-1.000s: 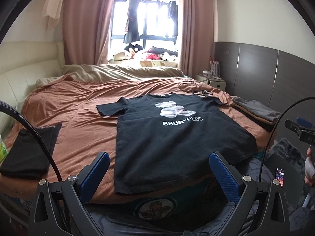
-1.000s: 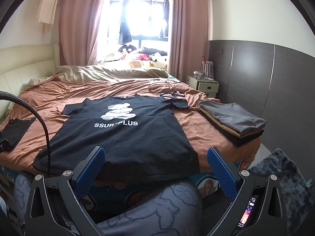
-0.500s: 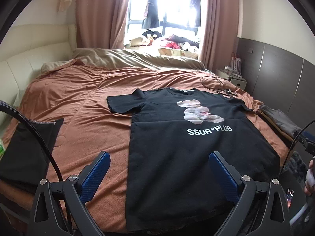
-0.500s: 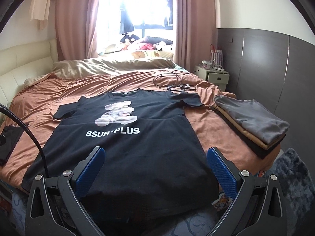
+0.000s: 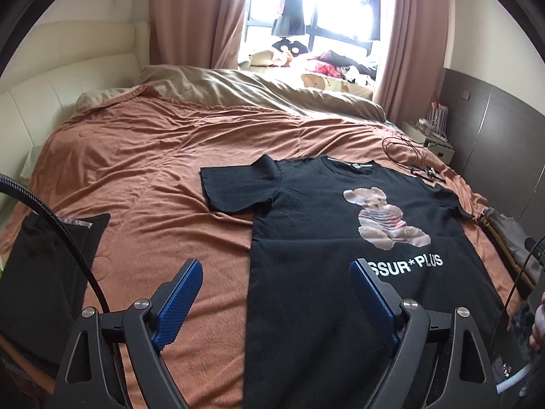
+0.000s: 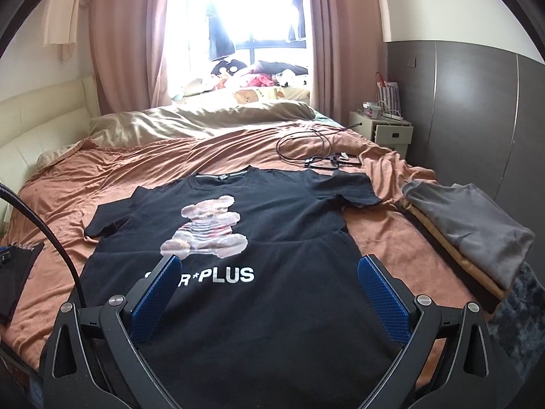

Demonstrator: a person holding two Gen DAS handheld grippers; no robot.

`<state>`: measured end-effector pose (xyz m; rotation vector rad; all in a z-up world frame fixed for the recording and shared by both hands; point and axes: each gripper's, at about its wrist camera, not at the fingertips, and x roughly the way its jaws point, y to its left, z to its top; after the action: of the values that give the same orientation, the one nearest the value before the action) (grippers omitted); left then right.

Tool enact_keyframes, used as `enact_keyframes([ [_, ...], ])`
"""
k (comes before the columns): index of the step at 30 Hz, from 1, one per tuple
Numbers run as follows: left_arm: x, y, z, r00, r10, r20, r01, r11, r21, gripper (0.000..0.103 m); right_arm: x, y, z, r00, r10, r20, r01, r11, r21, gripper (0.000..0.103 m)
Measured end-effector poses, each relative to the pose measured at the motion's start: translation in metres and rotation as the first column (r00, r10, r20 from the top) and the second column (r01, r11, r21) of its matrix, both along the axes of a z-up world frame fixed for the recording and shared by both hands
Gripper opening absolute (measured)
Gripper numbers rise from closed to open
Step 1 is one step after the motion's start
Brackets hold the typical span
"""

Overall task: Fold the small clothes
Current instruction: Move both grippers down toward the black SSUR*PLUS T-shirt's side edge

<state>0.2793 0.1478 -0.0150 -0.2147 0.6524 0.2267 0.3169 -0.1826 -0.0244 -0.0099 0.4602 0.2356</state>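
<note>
One black bear-print T-shirt (image 6: 259, 272) lay flat and unfolded mid-frame on the brown bedspread (image 5: 143, 184); folded clothes (image 6: 470, 231) were stacked at right. Left gripper (image 5: 276, 303) was closing on nothing; right gripper (image 6: 269, 293) gaped, holding nothing.

place: home bedroom | evidence: bed (image 6: 381, 238) with rust cover; pink curtains (image 6: 129, 51); nightstand (image 6: 381, 129); folded clothes (image 6: 470, 228)
</note>
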Motion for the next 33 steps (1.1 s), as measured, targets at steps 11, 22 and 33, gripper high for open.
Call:
enact_keyframes([
  [11,0.063,0.037,0.002,0.999,0.035,-0.030,-0.035,0.999,-0.020,0.075,0.066,0.017,0.000,0.998,0.059,-0.026,-0.059,0.998,0.027,0.103],
  [22,0.125,0.077,-0.015,0.996,0.045,-0.081,-0.050,0.997,-0.056,0.065,0.142,0.049,-0.011,0.987,0.121,-0.105,-0.111,0.989,0.093,0.103],
  [33,0.189,0.123,-0.060,0.987,0.028,-0.157,-0.050,0.989,-0.138,0.051,0.199,0.092,-0.018,0.968,0.157,-0.195,-0.134,0.983,0.128,0.079],
])
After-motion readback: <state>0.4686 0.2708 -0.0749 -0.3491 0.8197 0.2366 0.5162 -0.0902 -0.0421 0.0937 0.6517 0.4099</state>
